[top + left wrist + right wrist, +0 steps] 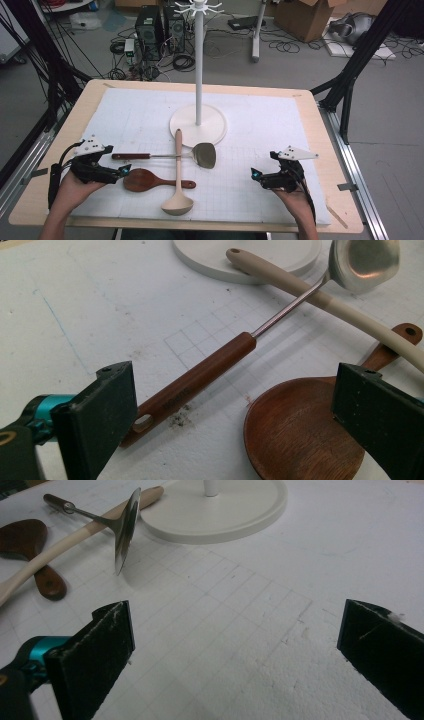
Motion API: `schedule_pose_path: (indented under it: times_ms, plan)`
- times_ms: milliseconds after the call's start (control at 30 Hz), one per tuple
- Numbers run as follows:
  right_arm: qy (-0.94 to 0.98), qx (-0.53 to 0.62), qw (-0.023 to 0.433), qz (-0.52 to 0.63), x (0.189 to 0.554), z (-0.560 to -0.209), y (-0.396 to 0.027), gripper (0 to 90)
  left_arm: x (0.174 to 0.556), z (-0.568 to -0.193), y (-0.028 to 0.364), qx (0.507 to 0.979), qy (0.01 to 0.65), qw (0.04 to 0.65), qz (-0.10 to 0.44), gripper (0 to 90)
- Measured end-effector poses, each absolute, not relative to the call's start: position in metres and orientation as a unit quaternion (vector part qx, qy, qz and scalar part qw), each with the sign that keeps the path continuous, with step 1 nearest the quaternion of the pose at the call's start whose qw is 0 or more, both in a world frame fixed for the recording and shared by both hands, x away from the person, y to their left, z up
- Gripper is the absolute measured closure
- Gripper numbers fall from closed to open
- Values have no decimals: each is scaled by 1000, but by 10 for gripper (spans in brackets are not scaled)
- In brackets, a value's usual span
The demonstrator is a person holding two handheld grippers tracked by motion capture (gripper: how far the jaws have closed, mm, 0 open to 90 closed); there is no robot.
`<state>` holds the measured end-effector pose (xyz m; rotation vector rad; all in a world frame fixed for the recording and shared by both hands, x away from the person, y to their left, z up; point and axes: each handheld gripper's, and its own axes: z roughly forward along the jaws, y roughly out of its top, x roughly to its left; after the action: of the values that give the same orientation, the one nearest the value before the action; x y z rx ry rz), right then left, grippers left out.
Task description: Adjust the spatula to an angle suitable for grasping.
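Observation:
A white utensil stand rises from its round base at mid-table. In front lie three utensils: a metal spatula with a brown wooden handle, a cream ladle crossing it, and a dark wooden spoon under the ladle's handle. My left gripper rests at the left, open, its jaws astride the spatula handle's end and the wooden spoon's bowl. My right gripper stands open at the right over bare board. The spatula blade lies ahead and left of it.
A white foam board covers the wooden table. Beyond the far edge are computer towers, cables and a cardboard box on the floor. Black frame legs stand at both sides.

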<state>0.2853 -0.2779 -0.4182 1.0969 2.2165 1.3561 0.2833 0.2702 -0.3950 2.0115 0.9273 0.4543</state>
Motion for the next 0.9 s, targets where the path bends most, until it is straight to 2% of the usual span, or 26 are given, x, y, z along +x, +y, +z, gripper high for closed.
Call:
schedule_pose_path:
  times_ms: [733, 900]
  plan:
    - [779, 378, 159, 474, 284, -418, -275, 7, 281, -392, 270, 810, 358, 430, 174, 51]
    - [783, 375, 156, 472, 283, -418, -273, 7, 281, -394, 269, 817, 356, 421, 168, 82]
